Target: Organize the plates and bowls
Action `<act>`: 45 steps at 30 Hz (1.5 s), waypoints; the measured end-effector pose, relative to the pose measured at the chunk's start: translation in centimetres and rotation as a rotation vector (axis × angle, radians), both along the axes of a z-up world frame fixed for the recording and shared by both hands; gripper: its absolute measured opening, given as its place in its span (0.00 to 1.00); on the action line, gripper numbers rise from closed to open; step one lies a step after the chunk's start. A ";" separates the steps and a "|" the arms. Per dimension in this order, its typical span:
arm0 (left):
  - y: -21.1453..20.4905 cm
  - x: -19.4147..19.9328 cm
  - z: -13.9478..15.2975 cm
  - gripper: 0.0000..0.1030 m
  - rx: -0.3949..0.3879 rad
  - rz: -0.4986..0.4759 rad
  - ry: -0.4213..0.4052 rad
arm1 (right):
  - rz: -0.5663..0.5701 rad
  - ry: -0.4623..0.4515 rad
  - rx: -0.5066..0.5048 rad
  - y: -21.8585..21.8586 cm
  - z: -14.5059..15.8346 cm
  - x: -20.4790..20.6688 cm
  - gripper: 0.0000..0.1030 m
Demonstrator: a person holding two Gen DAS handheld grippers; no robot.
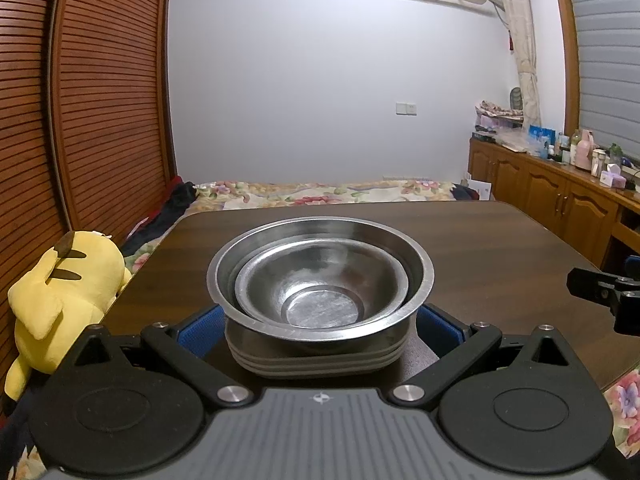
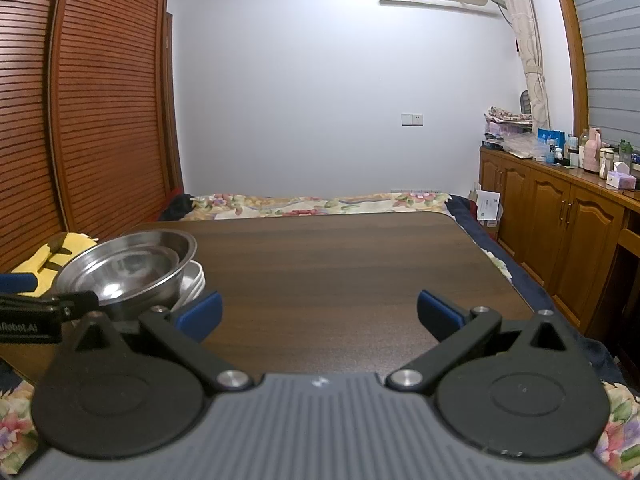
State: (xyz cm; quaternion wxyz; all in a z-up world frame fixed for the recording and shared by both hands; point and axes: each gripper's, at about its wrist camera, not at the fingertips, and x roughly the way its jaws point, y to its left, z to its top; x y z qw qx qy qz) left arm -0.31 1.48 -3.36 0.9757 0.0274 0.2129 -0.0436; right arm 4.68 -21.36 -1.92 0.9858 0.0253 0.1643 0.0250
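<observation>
our left gripper, jaws apart, has the nested steel bowls on stacked plates at twelve o'clock, while our right gripper, also apart, sees them at ten o'clock.

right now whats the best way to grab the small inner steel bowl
Pinch its rim on the near side, coming from above: the small inner bowl sits nested in the larger bowl, so its walls are shielded and only the thin flared lip is exposed. The left gripper already faces it.

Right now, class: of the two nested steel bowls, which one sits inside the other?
The smaller steel bowl sits inside; its rim lies below and within the larger bowl's wide rim, which rings it completely.
</observation>
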 end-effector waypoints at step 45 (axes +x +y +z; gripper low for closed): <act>0.3 0.0 0.2 1.00 -0.003 0.002 -0.001 | 0.000 0.001 0.011 -0.3 0.1 0.0 1.00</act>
